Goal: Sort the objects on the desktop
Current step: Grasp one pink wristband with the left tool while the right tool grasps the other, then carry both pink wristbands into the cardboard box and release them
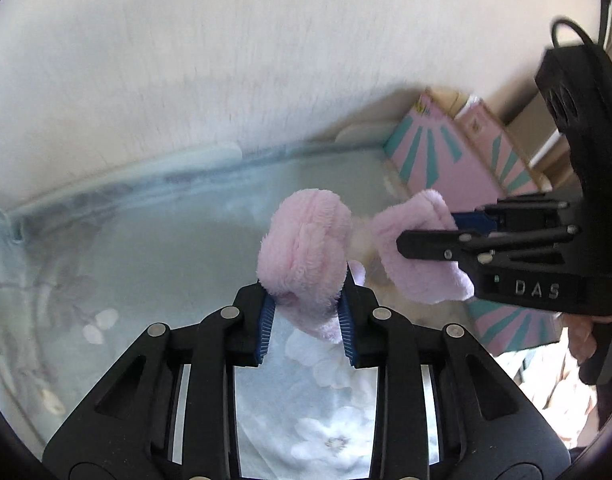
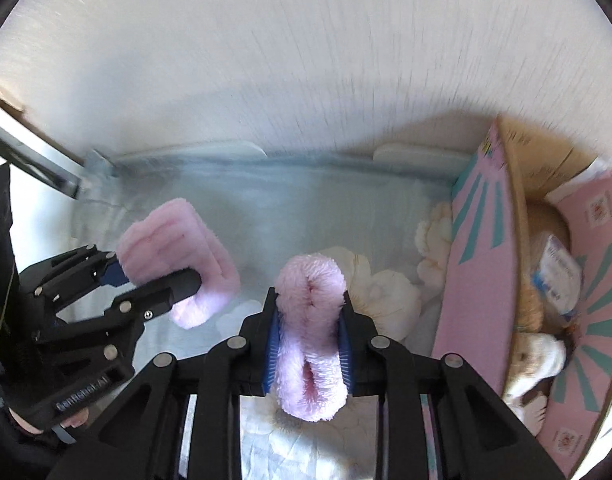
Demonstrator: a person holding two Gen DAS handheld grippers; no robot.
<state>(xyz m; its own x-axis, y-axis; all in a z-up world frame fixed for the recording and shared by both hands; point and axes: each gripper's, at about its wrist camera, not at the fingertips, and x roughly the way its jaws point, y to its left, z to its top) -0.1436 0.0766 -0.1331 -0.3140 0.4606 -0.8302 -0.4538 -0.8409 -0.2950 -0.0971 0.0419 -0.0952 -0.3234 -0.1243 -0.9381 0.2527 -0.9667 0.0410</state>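
Left tool [image 1: 306, 320]: black linkage frame, blue ribbed pads, clamped on a pink fluffy band [image 1: 304, 256], fuzzy, folded into a thick loop, standing up from between the pads and raised clear of the surface below. Same tool seen from the right wrist camera [image 2: 162, 280], at the left edge, reaching in sideways, gripping that band [image 2: 178, 248] by one edge, remainder drooping below the fingers. Right tool [image 2: 307, 344]: identical build, clamped on a second pink fluffy band [image 2: 309, 312], doubled over so that a seam-like crease runs down its middle, both ends protruding beyond the pads. Same tool from the left wrist camera [image 1: 437, 240], at the right, lettering "DAS" on its body, pinching its band [image 1: 417, 248], cloth hanging loose beneath. Both bands near each other, not touching. Underneath: pale blue-green cloth with white flower print [image 1: 329, 400], covering the bench; far edge meeting a white wall [image 2: 306, 60]. At right: pink cardboard box with teal ray pattern [image 2: 477, 264], flaps open, holding a light brown plush item [image 2: 533, 304], a white and blue packet [image 2: 557, 276] and other contents too blurred to identify. Just beside the box, on the cloth: cream-coloured fluffy item [image 2: 385, 296]. Part of a person's hand [image 2: 72, 422] under the left tool's body.
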